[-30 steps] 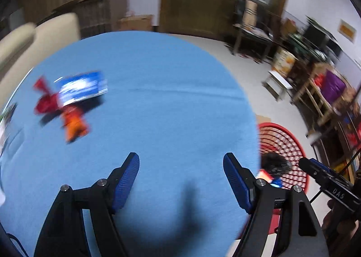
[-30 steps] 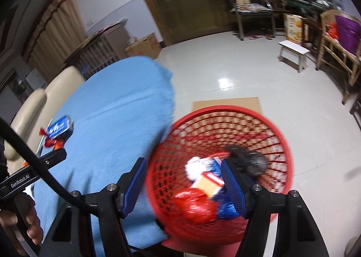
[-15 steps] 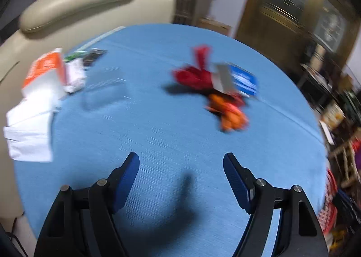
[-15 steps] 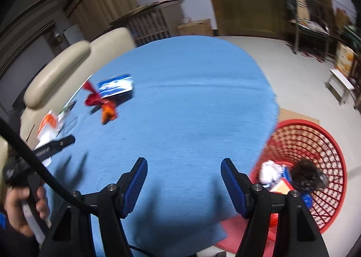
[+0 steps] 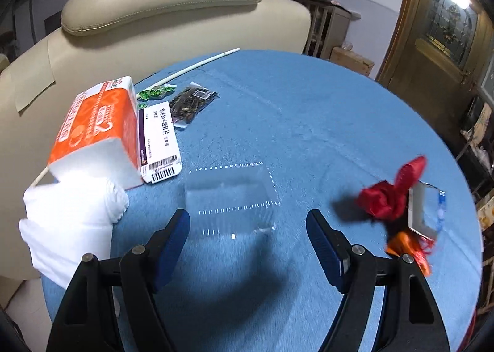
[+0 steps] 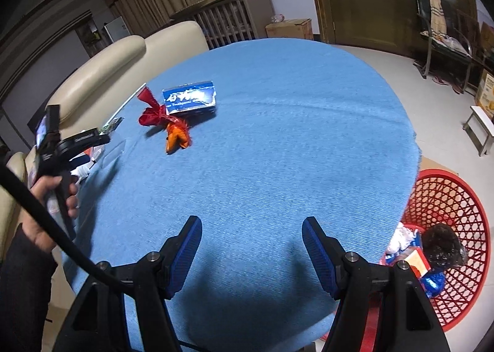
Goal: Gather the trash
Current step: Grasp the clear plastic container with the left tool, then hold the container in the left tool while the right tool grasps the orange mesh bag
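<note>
My left gripper point(image 5: 247, 225) is open over the blue table, with a clear plastic lid point(image 5: 231, 197) lying just ahead of its fingertips. To the right lie a red ribbon wrapper point(image 5: 389, 194), an orange wrapper point(image 5: 407, 247) and a blue toothpaste box point(image 5: 426, 209). At left sit an orange tissue pack point(image 5: 95, 126), a white-and-purple medicine box point(image 5: 159, 138), a dark snack packet point(image 5: 191, 103) and green candy wrappers point(image 5: 154, 93). My right gripper point(image 6: 251, 240) is open and empty above bare cloth. The red mesh basket point(image 6: 447, 197) with trash stands on the floor at right.
A cream sofa point(image 5: 160, 12) backs the table's far side. White tissues point(image 5: 71, 222) hang over the table edge at left. A thin white rod point(image 5: 191, 69) lies near the sofa. A hand point(image 6: 46, 191) holds the left gripper at the table's left edge.
My left gripper swung away from the basket side across the table to the clear lid and tissue pack. My right gripper swung from above the basket to over the table.
</note>
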`<state>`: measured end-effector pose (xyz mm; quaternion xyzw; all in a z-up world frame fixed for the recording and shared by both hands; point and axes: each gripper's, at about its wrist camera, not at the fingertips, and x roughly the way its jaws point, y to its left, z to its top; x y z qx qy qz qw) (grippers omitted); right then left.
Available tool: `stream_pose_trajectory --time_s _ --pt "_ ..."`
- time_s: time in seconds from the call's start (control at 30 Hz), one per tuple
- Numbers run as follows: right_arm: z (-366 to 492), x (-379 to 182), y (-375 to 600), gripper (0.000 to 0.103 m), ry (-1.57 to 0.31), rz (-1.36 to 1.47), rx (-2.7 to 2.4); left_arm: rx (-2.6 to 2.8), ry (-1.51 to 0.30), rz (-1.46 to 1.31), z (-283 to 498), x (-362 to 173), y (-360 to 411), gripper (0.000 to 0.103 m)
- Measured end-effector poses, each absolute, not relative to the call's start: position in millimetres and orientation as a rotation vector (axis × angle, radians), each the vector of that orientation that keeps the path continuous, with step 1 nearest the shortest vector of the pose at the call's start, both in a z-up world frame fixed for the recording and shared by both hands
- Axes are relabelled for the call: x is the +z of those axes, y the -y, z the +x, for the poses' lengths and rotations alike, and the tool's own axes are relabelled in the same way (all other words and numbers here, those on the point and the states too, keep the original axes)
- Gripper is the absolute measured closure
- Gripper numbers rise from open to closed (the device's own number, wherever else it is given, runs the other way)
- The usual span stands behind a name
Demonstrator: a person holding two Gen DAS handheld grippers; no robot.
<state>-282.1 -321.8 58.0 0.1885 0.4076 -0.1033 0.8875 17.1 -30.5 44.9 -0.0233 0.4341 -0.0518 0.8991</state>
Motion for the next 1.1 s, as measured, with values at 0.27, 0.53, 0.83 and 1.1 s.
stream_pose_trajectory --time_s 0.27,0.53,0.83,1.1 --pt "-262 52 326 0.032 -0.861 0.407 -0.185 -0.020 -0.897 -0.029 42 35 34 0.025" --pt "-246 49 326 0.032 -0.870 0.420 -0.156 -0.061 -0.915 -0.005 55 26 33 0.025" --pt "-229 46 319 0.032 -0.887 0.413 -0.145 -0.138 -0.874 0.028 46 32 35 0.034" --pt "-201 50 298 0.032 -0.884 0.361 -0.102 -0.147 -0.866 0.039 -6 36 31 0.034"
